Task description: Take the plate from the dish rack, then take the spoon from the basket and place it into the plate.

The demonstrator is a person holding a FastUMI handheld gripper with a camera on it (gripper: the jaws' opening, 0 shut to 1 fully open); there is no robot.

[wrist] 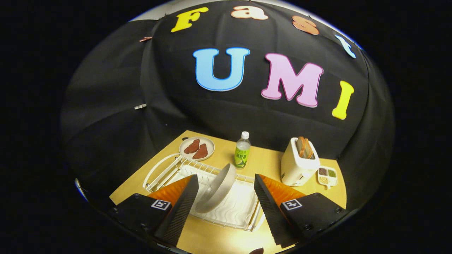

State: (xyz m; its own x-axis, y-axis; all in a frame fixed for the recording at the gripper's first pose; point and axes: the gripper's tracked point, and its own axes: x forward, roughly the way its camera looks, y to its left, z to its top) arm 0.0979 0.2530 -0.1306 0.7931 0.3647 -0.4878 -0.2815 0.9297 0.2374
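From the gripper view, the gripper (224,197) hangs above the near edge of the table (268,160) with its two fingers spread wide apart, gripping nothing; between them, a little ahead, the plate (218,188) stands on edge and leaning in the white wire dish rack (231,206), its rim uppermost and free; it looks like glazed ceramic, so I'd judge it stiff, fairly heavy, slick and liable to chip; the sensible hold is that upper rim, one finger on each face, pinched firmly because a smooth plate may swivel or slip; lift it straight out so it doesn't catch the wires; beyond the rack sit a second plate with red slices (197,148), a bottle (242,150), a toaster (297,164) and a small divided dish (327,176); I cannot pick out the spoon or basket.
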